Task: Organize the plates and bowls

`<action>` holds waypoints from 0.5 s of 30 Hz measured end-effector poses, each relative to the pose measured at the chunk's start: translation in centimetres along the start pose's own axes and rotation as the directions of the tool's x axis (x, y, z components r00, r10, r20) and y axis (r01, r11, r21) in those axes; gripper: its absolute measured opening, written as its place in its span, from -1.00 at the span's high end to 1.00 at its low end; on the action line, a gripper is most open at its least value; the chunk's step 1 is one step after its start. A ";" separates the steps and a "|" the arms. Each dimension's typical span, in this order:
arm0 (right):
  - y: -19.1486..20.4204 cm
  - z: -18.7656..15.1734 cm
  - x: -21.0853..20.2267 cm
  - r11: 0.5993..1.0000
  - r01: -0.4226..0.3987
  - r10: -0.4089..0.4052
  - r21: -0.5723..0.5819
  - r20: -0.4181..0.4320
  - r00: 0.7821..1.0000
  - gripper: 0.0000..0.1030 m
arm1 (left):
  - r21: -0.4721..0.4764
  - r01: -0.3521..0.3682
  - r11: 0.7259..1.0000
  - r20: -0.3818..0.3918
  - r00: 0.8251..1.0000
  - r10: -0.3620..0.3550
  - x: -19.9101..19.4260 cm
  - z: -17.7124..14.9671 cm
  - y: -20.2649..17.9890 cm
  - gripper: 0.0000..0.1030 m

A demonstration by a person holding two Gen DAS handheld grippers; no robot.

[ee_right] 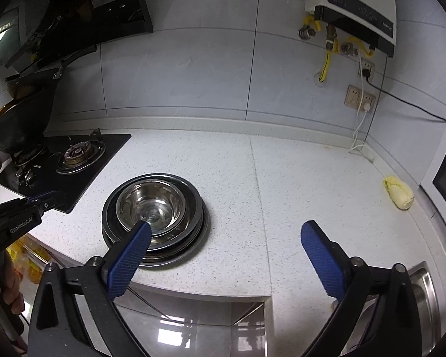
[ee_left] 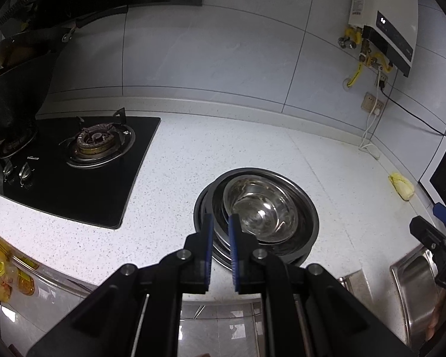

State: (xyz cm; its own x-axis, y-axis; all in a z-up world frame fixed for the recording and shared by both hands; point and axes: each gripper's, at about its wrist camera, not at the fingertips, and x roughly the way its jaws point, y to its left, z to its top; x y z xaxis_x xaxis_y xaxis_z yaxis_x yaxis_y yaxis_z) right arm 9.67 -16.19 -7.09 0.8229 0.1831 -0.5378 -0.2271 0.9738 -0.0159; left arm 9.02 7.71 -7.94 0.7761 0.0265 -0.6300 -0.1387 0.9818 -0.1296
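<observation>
Far left sits the stove (ee_left: 83, 160). Right of it, near the counter's (ee_left: 252, 142) front edge, the bowl (ee_left: 260, 208) nests atop the plates (ee_right: 193, 238) in one stack, so the organizing looks nearly or fully done. The left gripper (ee_left: 221, 223) is narrowed, slightly parted, holding nothing. The right gripper (ee_right: 226, 232) is spread wide, empty. A yellow lump (ee_right: 398, 196) lies far right.
</observation>
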 end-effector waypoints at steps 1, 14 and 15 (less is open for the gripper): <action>0.0 0.0 -0.2 1.000 0.002 -0.002 -0.001 0.004 1.000 -0.95 | -0.001 0.008 1.000 0.004 1.000 -0.008 -0.3 0.0 -0.1 0.79; 0.2 -0.7 -2.2 1.000 -0.003 0.003 -0.021 0.033 0.999 -0.97 | -0.025 0.056 0.998 0.015 0.998 -0.055 -2.4 -0.7 0.2 0.35; 0.3 -0.8 -2.4 1.000 -0.005 0.006 -0.021 0.034 0.999 -0.97 | -0.026 0.068 0.997 0.016 0.998 -0.067 -2.6 -0.9 0.2 0.26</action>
State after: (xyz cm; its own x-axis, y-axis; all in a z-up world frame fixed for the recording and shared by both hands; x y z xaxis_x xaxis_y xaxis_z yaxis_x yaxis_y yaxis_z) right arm 7.17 -16.46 -6.50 0.8390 0.1936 -0.5086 -0.2425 0.9696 -0.0310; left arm 6.41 7.65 -7.01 0.7934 -0.0365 -0.6077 -0.1016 0.9763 -0.1913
